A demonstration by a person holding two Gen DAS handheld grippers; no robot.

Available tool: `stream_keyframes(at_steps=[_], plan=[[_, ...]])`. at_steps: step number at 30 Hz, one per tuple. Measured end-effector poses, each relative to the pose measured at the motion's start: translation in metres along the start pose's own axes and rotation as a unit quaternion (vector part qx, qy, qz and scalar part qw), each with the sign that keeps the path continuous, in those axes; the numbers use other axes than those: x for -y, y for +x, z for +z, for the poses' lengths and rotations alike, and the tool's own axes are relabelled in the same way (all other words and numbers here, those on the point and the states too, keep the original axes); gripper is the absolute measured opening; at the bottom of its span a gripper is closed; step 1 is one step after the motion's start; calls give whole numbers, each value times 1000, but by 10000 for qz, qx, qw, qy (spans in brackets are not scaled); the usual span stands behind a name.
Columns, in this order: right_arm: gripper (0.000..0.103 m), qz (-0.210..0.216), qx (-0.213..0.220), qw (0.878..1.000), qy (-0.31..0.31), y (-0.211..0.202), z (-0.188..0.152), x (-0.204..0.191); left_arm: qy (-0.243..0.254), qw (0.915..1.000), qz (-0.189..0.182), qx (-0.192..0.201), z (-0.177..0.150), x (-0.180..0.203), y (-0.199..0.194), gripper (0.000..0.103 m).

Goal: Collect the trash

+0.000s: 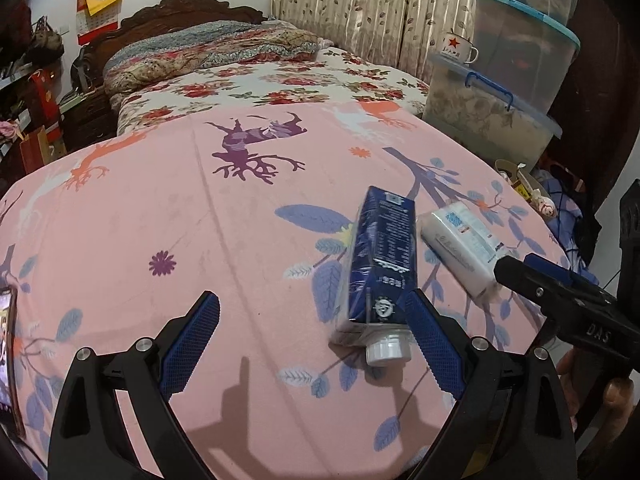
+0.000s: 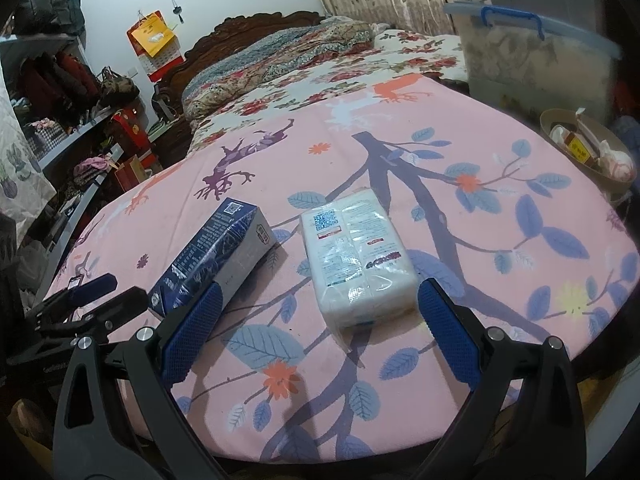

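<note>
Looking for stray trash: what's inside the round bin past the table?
In the bin: a yellow-labelled packet and crumpled white wrappers. Anything deeper is hidden.

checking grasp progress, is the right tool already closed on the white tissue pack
No, the right tool is open, its blue pads either side of the white tissue pack, which lies flat on the pink cloth.

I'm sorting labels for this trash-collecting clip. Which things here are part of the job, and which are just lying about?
Part of the job:
- blue carton lying on the pink cloth
- white tissue pack beside it
- left gripper, open
- right gripper, open
- round bin, likely, already holding scraps

Lying about:
- star mug
- storage boxes
- bed
- wall calendar
</note>
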State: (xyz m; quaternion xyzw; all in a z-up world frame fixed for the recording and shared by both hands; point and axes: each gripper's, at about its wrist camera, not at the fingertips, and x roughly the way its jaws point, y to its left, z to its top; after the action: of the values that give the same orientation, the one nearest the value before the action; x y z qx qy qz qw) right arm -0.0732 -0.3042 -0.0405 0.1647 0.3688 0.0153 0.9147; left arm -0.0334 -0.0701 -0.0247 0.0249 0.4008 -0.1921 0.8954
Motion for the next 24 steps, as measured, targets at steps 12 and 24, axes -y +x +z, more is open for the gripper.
stream_keyframes(at_steps=[12, 24], plan=[[97, 39, 72, 9999, 66, -2, 1, -2, -6, 9999, 35, 125, -16, -3, -22, 94], [99, -66, 275, 9992, 300, -13, -14, -4, 49, 9996, 286, 47, -17, -6, -24, 94]])
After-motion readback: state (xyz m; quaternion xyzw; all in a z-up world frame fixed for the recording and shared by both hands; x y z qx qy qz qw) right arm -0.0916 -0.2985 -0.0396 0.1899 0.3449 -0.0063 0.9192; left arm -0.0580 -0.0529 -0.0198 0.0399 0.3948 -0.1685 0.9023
